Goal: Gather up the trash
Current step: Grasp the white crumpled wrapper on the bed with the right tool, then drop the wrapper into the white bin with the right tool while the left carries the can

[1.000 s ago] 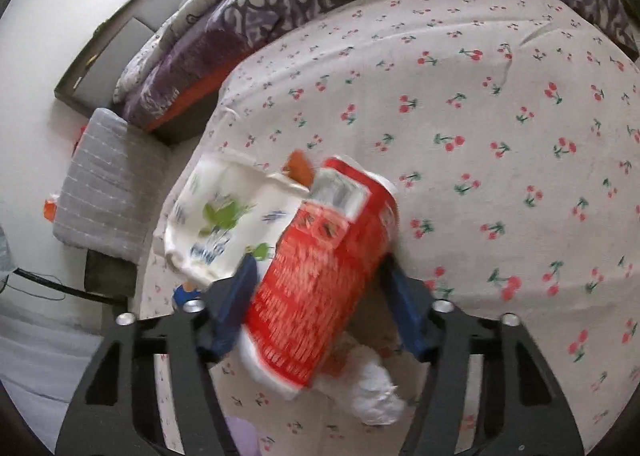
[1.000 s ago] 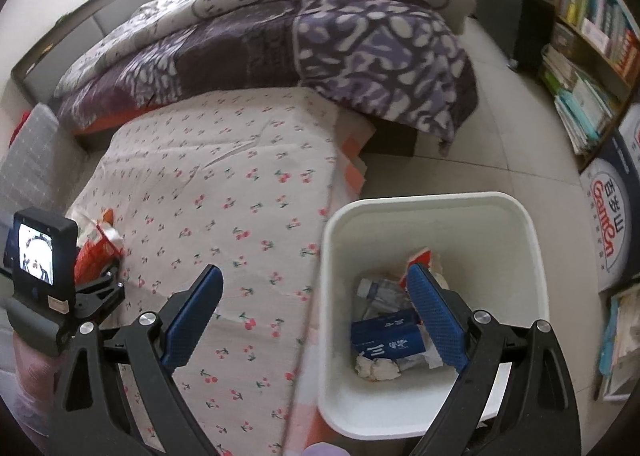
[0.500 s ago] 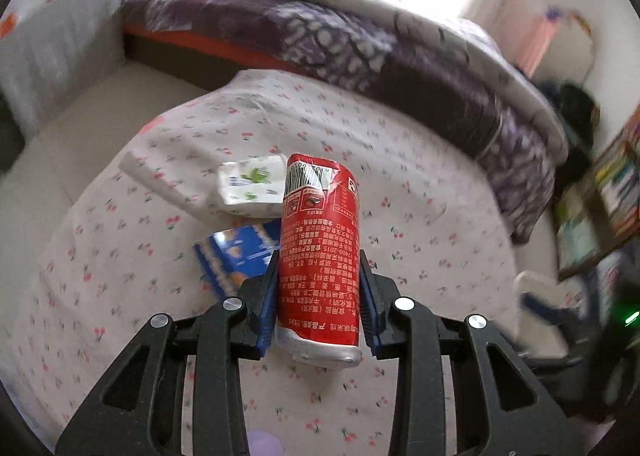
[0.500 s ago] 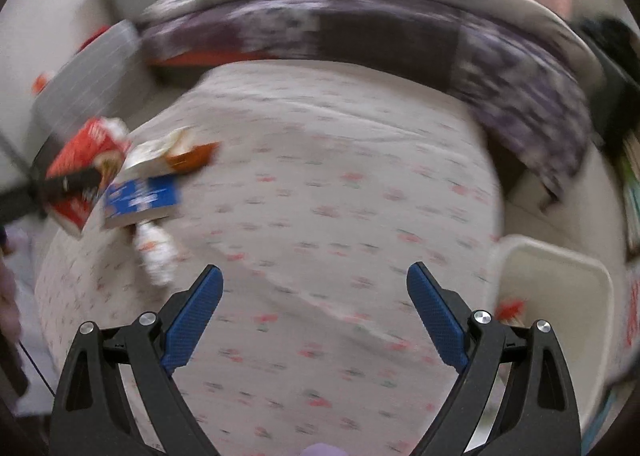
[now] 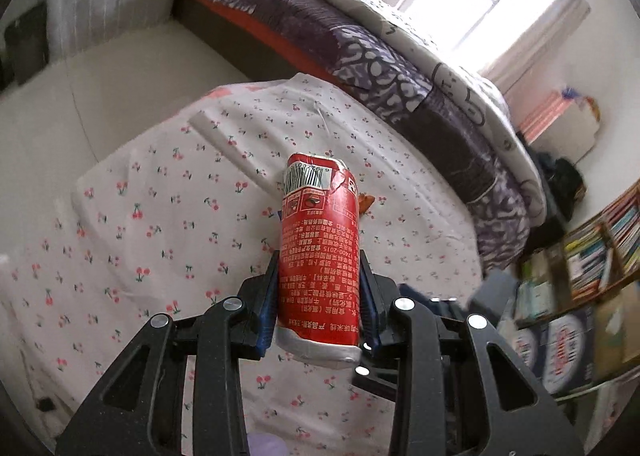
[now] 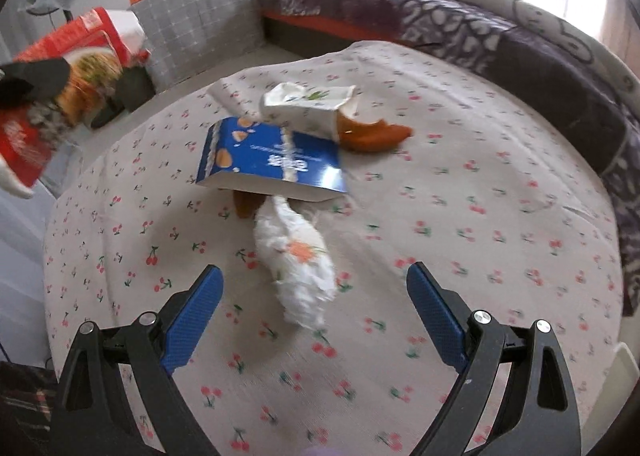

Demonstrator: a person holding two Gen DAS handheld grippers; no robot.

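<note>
My left gripper [image 5: 319, 304] is shut on a red snack carton [image 5: 319, 252] and holds it up above the cherry-print sheet [image 5: 168, 224]. The same carton shows at the far left of the right wrist view [image 6: 60, 84]. My right gripper [image 6: 314, 308] is open and empty, just above a crumpled white tissue [image 6: 298, 256] that lies between its fingers. Beyond the tissue lie a blue box [image 6: 272, 160], a white and green wrapper [image 6: 308, 104] and orange peel [image 6: 372, 134].
A purple patterned quilt [image 6: 460, 28] is heaped at the back of the bed. A grey checked cushion [image 6: 200, 20] stands at the back left. Bookshelves [image 5: 600, 248] stand at the right. The white bin's rim [image 6: 624, 360] peeks in at the right edge.
The left gripper has lifted the red carton off the pile and swung it up and right. The right gripper has swung from over the white bin to above the tissue.
</note>
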